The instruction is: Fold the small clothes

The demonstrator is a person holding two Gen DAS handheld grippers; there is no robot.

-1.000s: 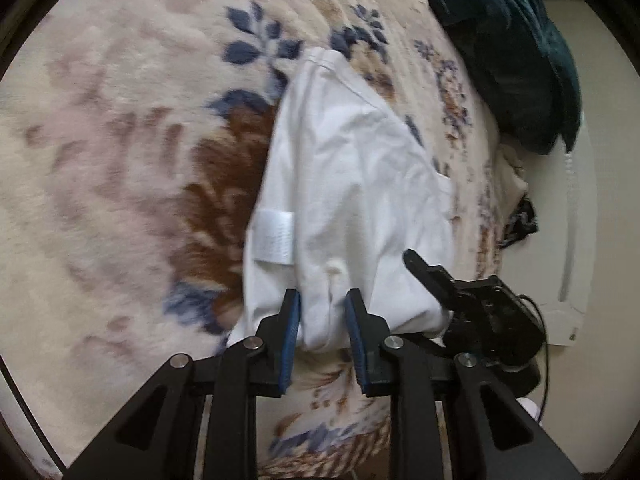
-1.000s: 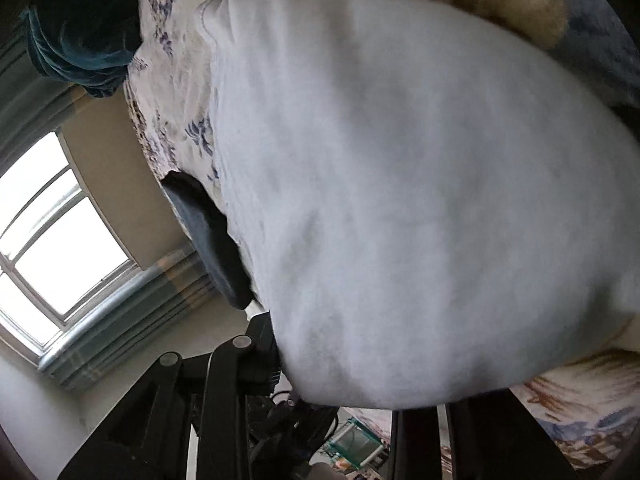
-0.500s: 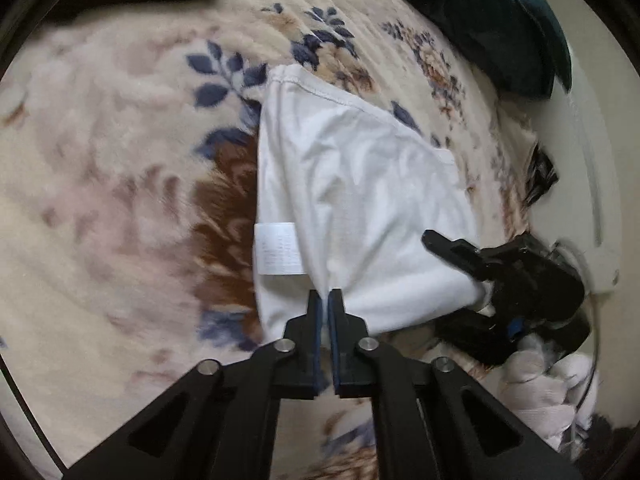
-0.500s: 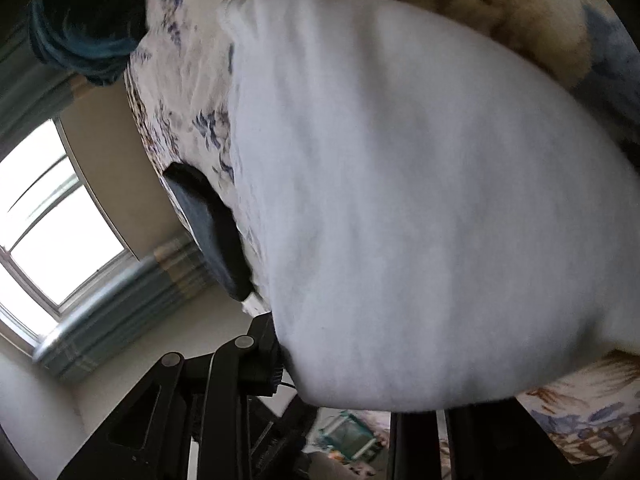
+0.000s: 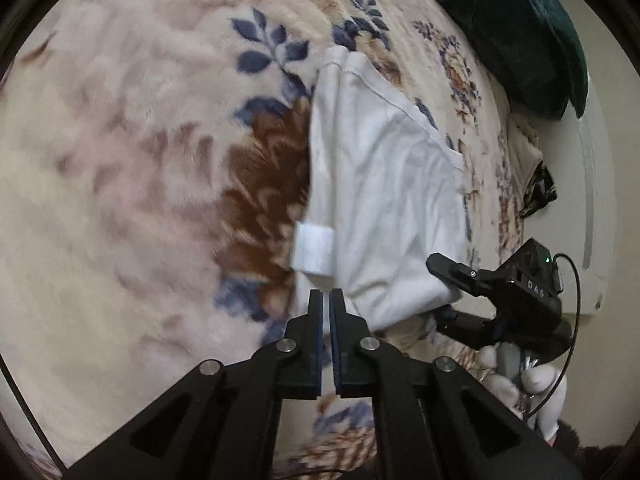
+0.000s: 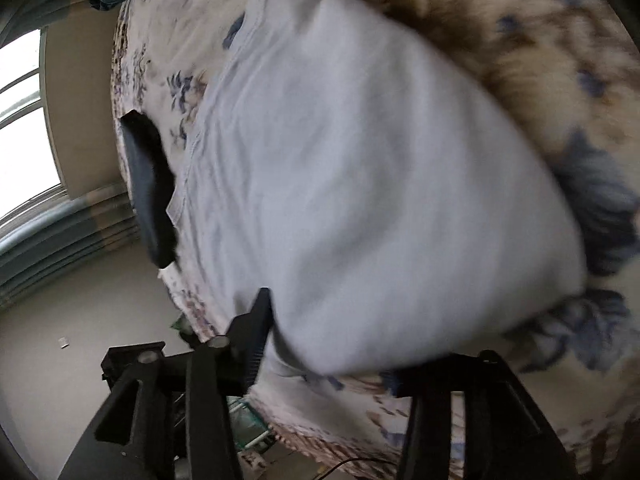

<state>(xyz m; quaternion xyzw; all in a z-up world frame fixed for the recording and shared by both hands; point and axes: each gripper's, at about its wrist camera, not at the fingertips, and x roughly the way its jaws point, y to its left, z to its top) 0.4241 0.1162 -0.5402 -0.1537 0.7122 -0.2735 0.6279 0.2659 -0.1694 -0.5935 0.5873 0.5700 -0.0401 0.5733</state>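
A small white garment (image 5: 384, 200) lies folded on a floral blanket (image 5: 132, 160), with a white label (image 5: 314, 252) at its left edge. My left gripper (image 5: 326, 300) is shut at the garment's near edge; whether cloth is between the pads is hidden. My right gripper (image 5: 448, 292) shows at the garment's right corner, jaws apart around the cloth. In the right wrist view the garment (image 6: 360, 184) fills the frame and bulges between the wide-open fingers (image 6: 260, 320).
A dark teal cushion (image 5: 520, 28) lies at the blanket's far right. A black object (image 6: 148, 188) sits at the bed's edge. A window (image 6: 24, 120) and the floor (image 6: 80, 320) are beyond the bed.
My left gripper closed from open at the garment's near edge and stayed shut. My right gripper's fingers spread wide and the cloth slid back from the lens.
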